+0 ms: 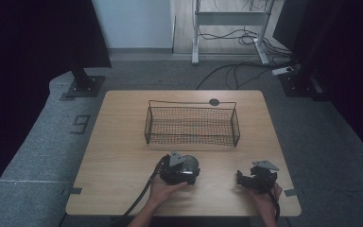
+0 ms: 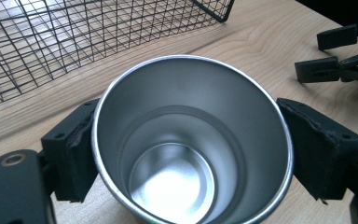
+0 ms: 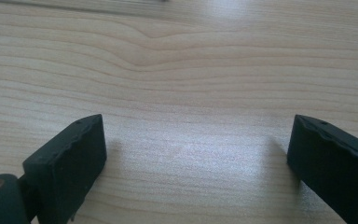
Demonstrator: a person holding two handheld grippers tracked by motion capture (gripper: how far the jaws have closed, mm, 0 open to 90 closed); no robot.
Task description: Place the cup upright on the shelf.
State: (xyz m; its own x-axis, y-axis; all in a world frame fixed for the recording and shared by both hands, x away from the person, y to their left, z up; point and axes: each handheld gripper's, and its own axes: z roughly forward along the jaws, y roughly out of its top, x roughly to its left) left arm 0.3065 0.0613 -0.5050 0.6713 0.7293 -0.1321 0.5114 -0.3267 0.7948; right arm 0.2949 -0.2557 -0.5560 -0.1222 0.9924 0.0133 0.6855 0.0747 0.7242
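- Standing upright on the table, a metal cup is seen between the pads of the left gripper, one pad against each side of its wall.
- Cup noted as plain brushed steel, empty, open mouth up, rim rolled, inside stepped toward the bottom.
- Long axis judged vertical; the wire basket lies just beyond it, straight ahead of the left gripper.
- Left gripper judged closed on the cup; whether it is lifted cannot be told.
- Right gripper is seen well to the right, nearer the table's edge, jaws spread wide over bare wood, nothing held.
- Left hand is clearly the nearer one.
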